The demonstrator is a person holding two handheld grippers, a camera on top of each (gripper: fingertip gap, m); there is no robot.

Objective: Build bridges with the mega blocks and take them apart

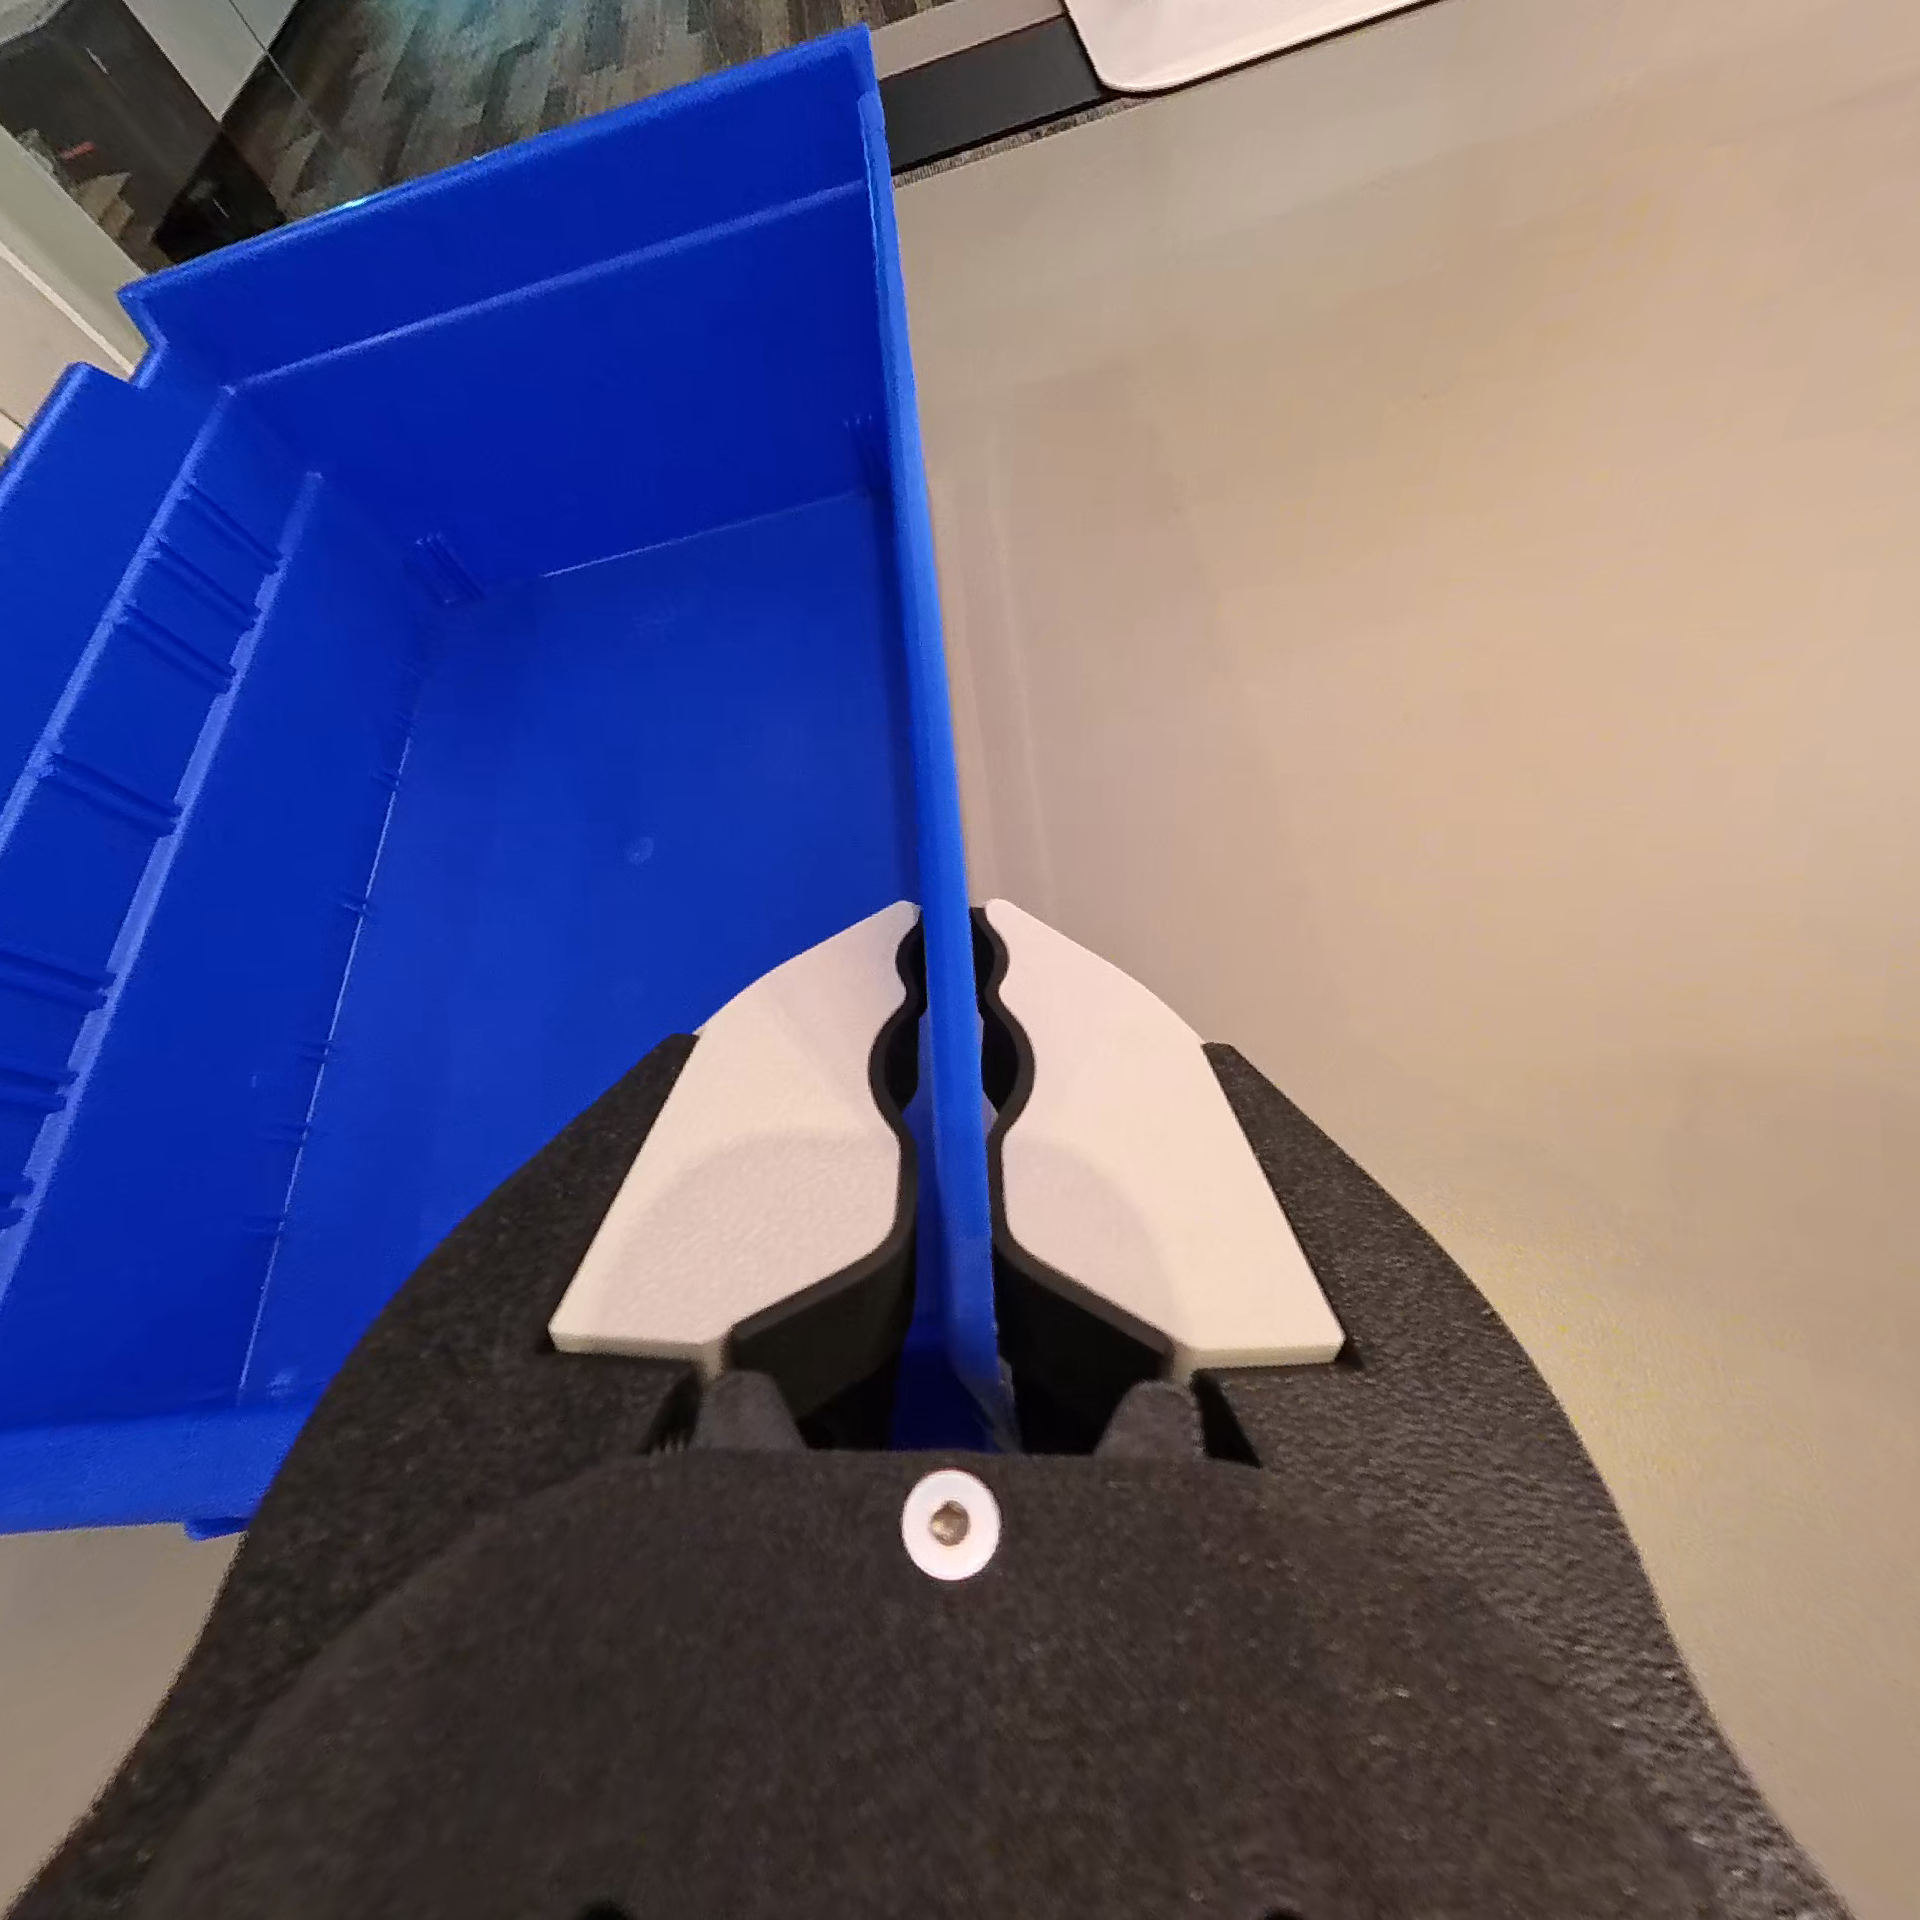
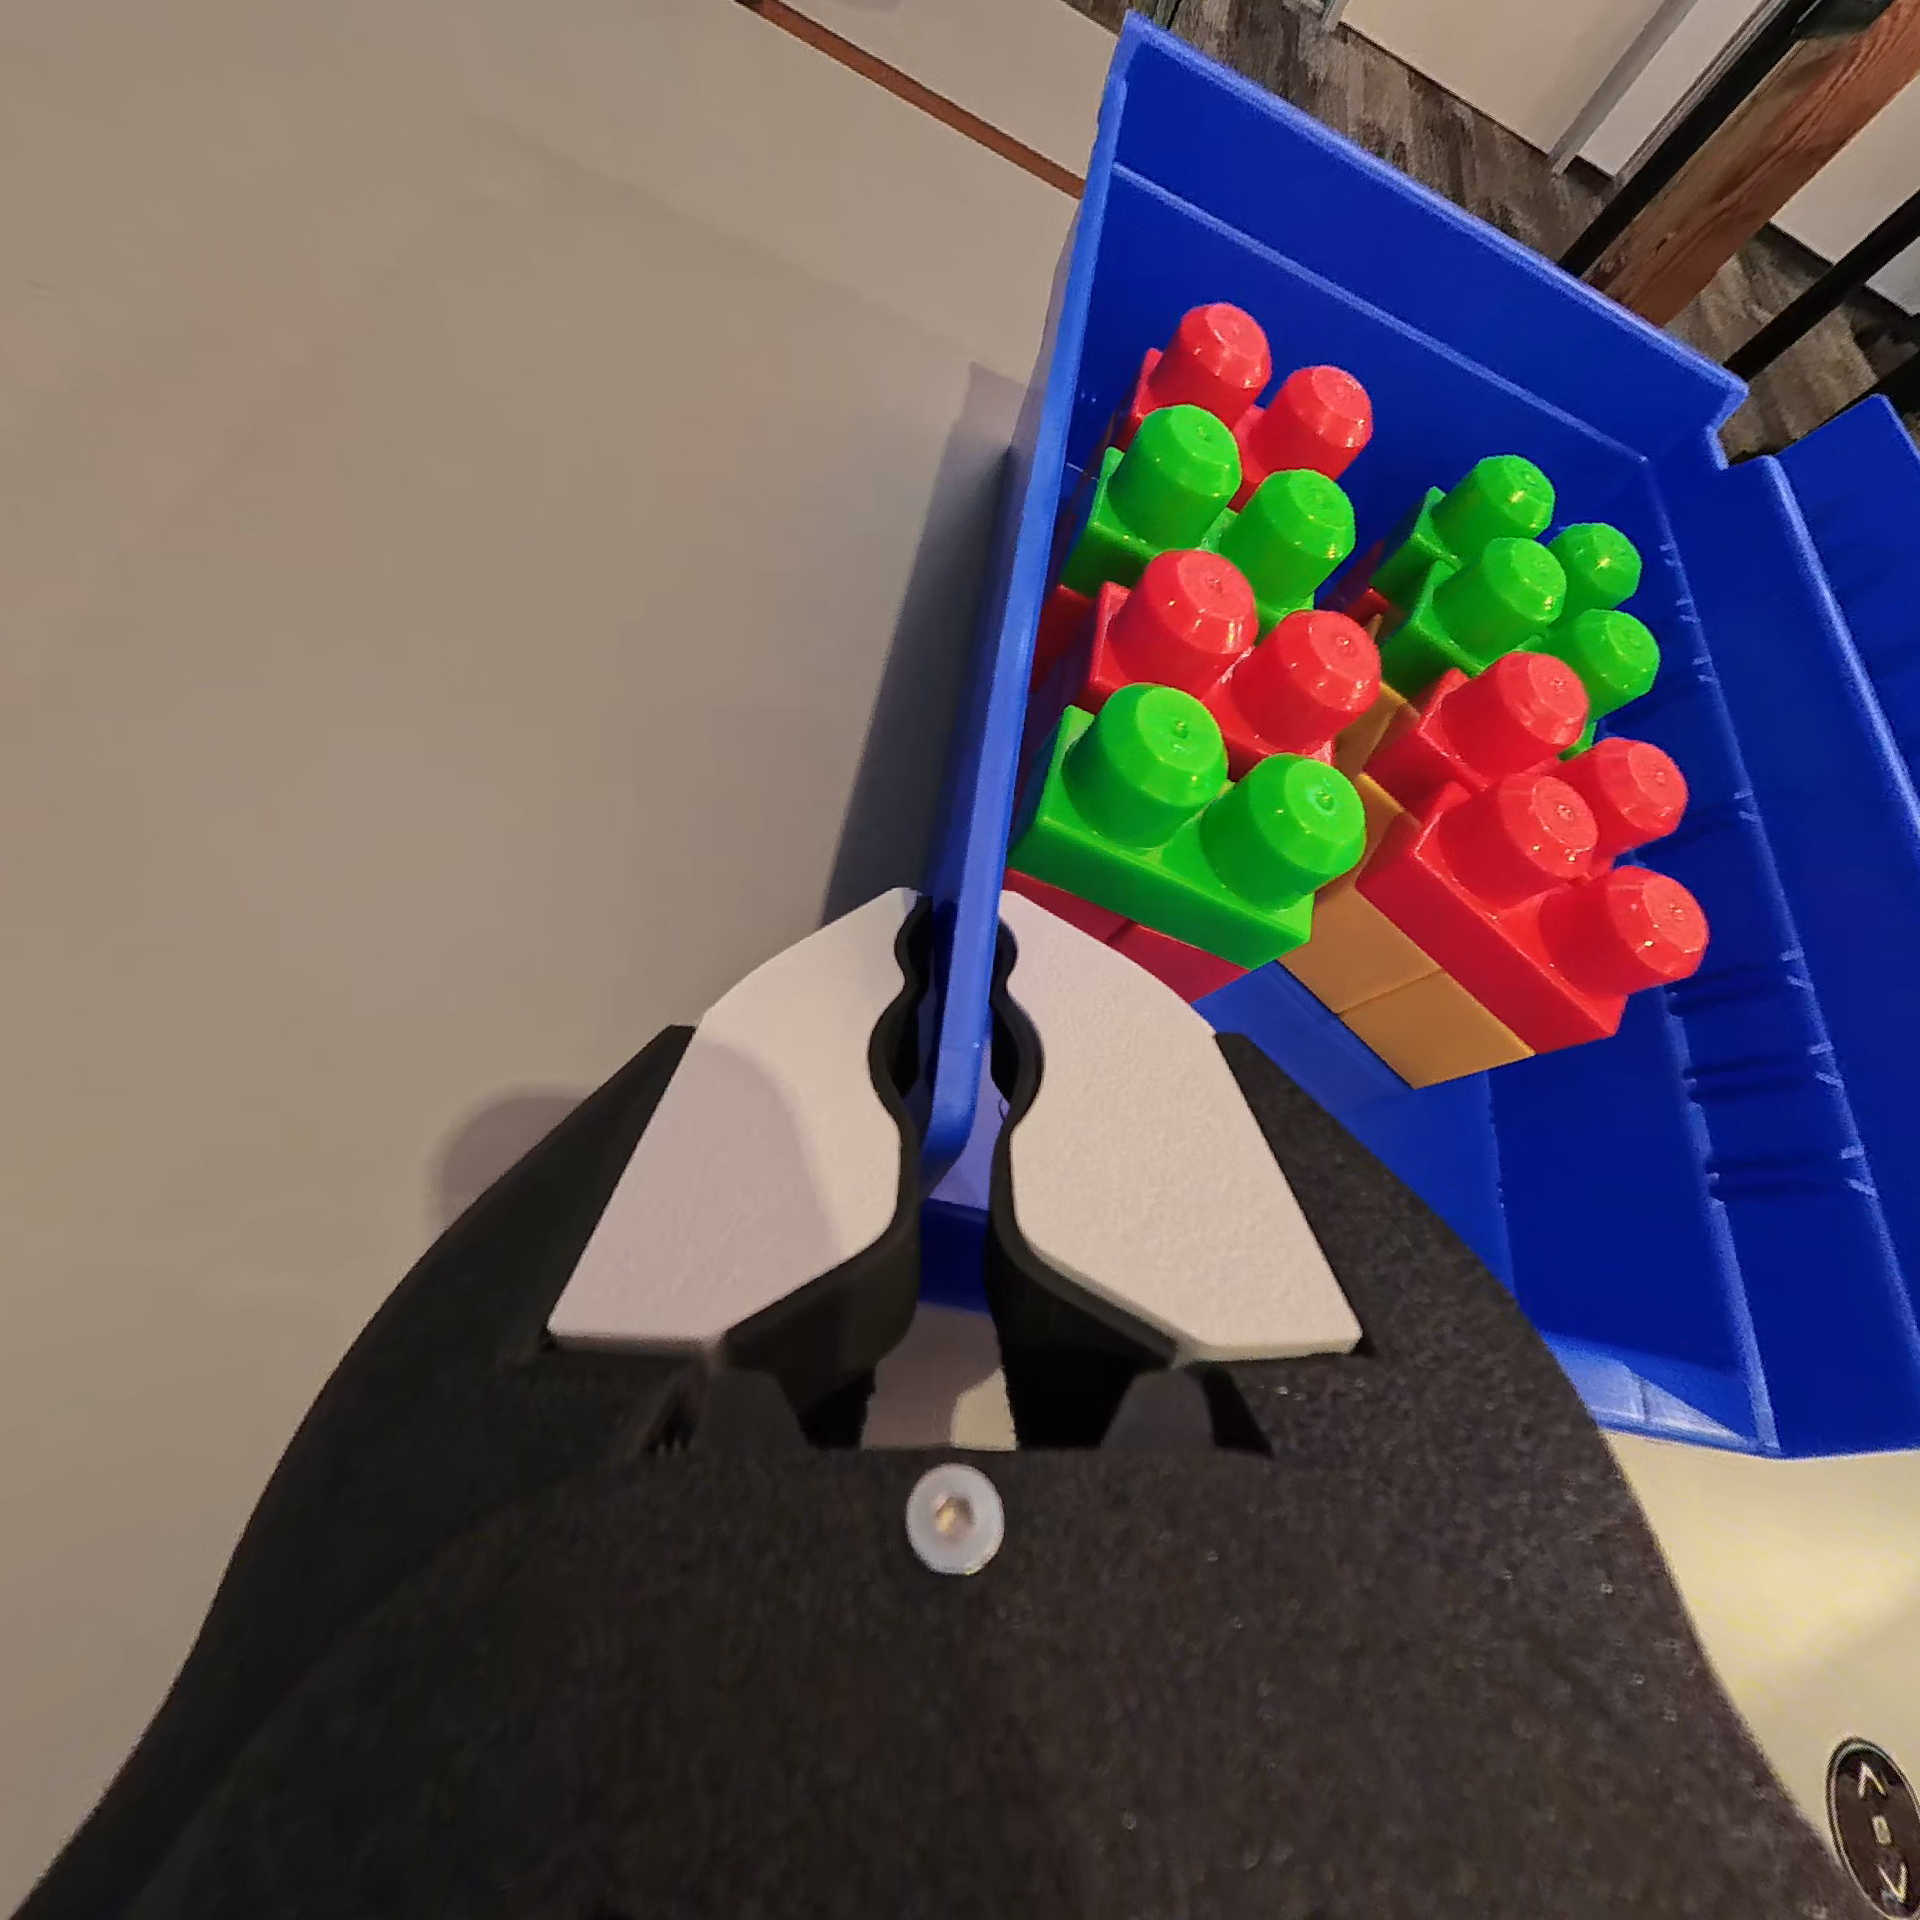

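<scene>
Many blocks (image 2: 1340,707), red, green and a few tan, sit snapped together in clumps inside the blue bin (image 2: 1621,1195). In the right wrist view they lie just past the right claw (image 2: 961,925), a bit to its right, near but not touching. The right claw is clenched on the bin's left wall. The left claw (image 1: 945,920) is clenched on a blue wall too, with an empty blue box (image 1: 520,935) to its left. I cannot tell if both walls belong to one bin. Each bin rests on the pale surface (image 2: 416,520).

No bridge is built yet. I think this step is moving or tipping the bin to get the blocks out. Next, both claws should lift together and stay level, then let go and pick blocks.
</scene>
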